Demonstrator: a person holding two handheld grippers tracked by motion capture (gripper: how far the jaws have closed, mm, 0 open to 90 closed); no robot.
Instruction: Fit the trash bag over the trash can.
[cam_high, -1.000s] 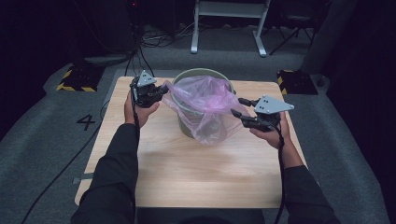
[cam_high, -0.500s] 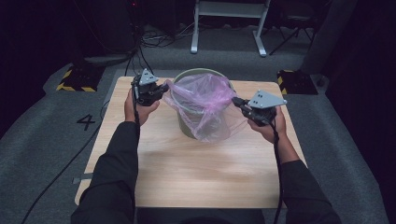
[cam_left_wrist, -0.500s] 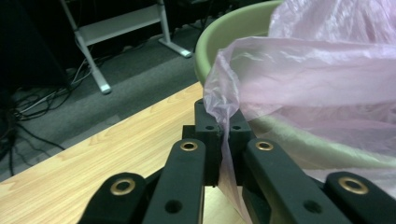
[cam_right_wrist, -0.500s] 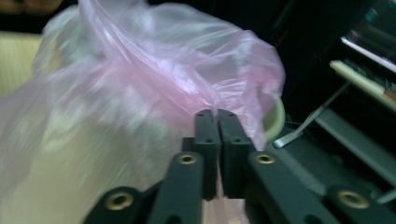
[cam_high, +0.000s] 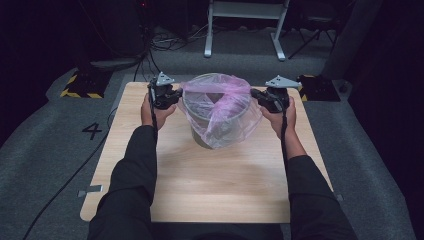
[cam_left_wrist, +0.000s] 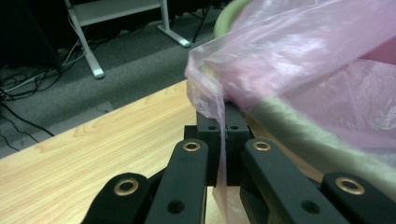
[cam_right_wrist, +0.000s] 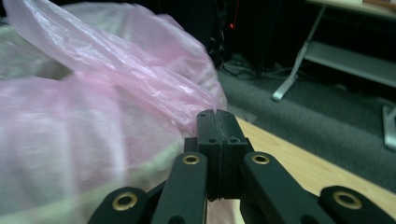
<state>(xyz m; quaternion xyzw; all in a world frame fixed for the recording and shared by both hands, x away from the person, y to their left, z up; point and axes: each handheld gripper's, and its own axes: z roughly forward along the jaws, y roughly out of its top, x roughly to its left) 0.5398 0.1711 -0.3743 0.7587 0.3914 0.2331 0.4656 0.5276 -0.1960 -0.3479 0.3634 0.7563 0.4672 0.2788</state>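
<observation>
Pink, thin and see-through, the plastic bag (cam_high: 220, 112) is draped over a round grey-green bucket (cam_high: 205, 137) that stands on the far half of the pale wooden table (cam_high: 210, 185), roughly midway between its left and right edges. The bag's mouth is stretched across the bucket's top, and its loose film hangs down the near outside of the bucket wall, almost to the tabletop. The left gripper (cam_high: 172, 95) is held at the bucket's left side, level with the rim; in the left gripper view its two black jaws are pressed together on a strip of the pink film (cam_left_wrist: 219, 135), which runs down between them, with the green rim of the bucket (cam_left_wrist: 299, 135) just beside the jaw tips. The right gripper (cam_high: 257, 95) is held at the opposite side of the bucket, also at rim height; in the right gripper view its jaws are closed tight on a gathered corner of the bag (cam_right_wrist: 205, 105), whose film pulls away taut toward the bucket. Both of the person's forearms, in dark sleeves (cam_high: 135, 170), reach forward over the table, well apart, one at each side of the bucket.
</observation>
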